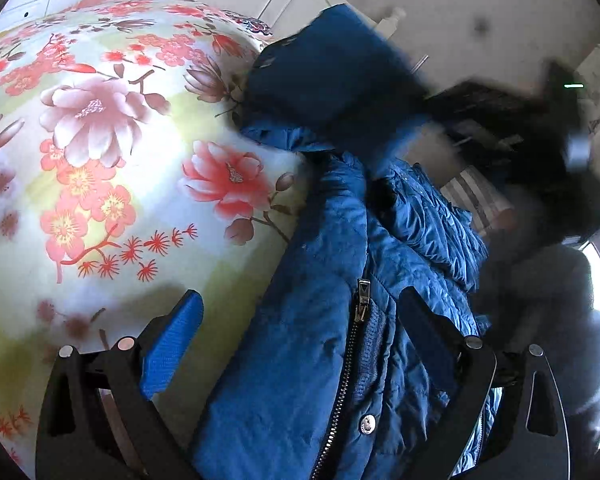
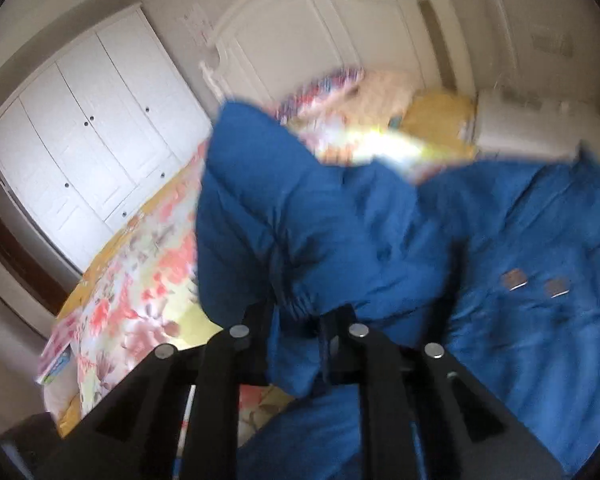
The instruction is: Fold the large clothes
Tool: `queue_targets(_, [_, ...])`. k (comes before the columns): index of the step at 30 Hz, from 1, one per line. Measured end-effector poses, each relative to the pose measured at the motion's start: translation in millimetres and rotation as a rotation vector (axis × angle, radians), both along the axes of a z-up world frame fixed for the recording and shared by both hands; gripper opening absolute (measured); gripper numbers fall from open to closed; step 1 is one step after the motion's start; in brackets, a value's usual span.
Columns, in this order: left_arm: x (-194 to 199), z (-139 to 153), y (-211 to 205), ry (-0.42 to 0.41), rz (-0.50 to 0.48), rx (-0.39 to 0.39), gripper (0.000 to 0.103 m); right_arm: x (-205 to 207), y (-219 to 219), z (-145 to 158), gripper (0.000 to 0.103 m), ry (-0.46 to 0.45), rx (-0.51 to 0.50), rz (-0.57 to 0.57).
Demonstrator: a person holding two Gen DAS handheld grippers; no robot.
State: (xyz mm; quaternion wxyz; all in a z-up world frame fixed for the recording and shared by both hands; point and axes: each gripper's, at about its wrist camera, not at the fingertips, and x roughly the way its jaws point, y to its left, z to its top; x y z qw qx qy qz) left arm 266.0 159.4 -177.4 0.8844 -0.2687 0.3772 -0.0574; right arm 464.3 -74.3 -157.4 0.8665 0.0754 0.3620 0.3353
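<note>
White panelled wardrobe doors (image 2: 100, 140) back a bed with a floral red-and-cream cover (image 1: 100, 160). Across its right side lies a blue quilted zip jacket (image 1: 332, 360). Right gripper (image 2: 296, 344) is clamped on a jacket fold; left gripper (image 1: 300, 320) stands apart, straddling the zipper.

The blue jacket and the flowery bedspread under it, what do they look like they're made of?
Blue jacket: likely quilted synthetic shell, nylon or polyester, slightly shiny, puffy stitched panels; metal-looking zipper and snap. Flowery bedspread: smooth printed woven fabric, faint sheen, possibly cotton or polyester; can't tell which.
</note>
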Motion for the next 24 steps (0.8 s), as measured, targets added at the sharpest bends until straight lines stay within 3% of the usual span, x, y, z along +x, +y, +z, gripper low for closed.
queue_targets(2, [0, 0, 0, 0.0, 0.0, 0.001, 0.093, -18, -14, 34, 0.012, -0.085, 0.024, 0.022])
queue_targets(6, [0, 0, 0, 0.0, 0.001, 0.002, 0.093, -30, -63, 88, 0.012, -0.161, 0.058, -0.012])
queue_targets(12, [4, -2, -5, 0.006, 0.001, 0.02, 0.094, -42, -200, 129, 0.013, -0.181, 0.12, -0.236])
queue_targets(15, [7, -2, -7, 0.01, -0.001, 0.03, 0.094, -40, -274, 120, 0.015, -0.092, 0.201, -0.279])
queue_targets(17, [8, -2, -8, 0.011, 0.0, 0.035, 0.094, -42, -318, 96, 0.022, 0.019, 0.215, -0.264])
queue_targets(18, [8, -2, -8, 0.012, 0.0, 0.036, 0.094, -40, -335, 83, 0.03, 0.077, 0.223, -0.284])
queue_targets(20, [9, -2, -10, 0.018, 0.001, 0.043, 0.094, -47, -365, 56, 0.061, 0.17, 0.152, -0.441])
queue_targets(21, [10, 0, -11, 0.036, 0.01, 0.062, 0.094, -54, -375, 43, 0.063, 0.179, 0.074, -0.526])
queue_targets(22, [11, 3, -14, 0.042, 0.009, 0.081, 0.094, -65, -381, 35, 0.054, 0.153, 0.016, -0.568])
queue_targets(24, [17, 23, -29, 0.017, -0.039, 0.148, 0.094, -87, -378, 30, 0.047, 0.072, -0.037, -0.576])
